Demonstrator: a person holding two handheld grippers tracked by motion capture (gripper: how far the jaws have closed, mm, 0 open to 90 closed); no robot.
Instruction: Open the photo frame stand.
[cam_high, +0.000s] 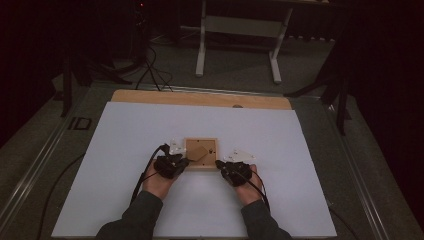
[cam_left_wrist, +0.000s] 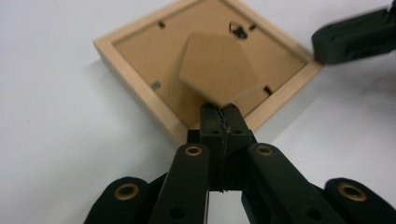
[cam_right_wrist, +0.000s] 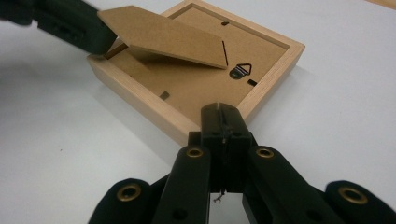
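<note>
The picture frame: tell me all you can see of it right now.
The picture frame is small, square, of light wood, and lies face down on the white sheet. Its brown backing board carries small clips, a metal hanger and a fold-out stand, raised at an angle. The shut left gripper meets the stand's edge; the shut right gripper sits at the frame's corner.
</note>
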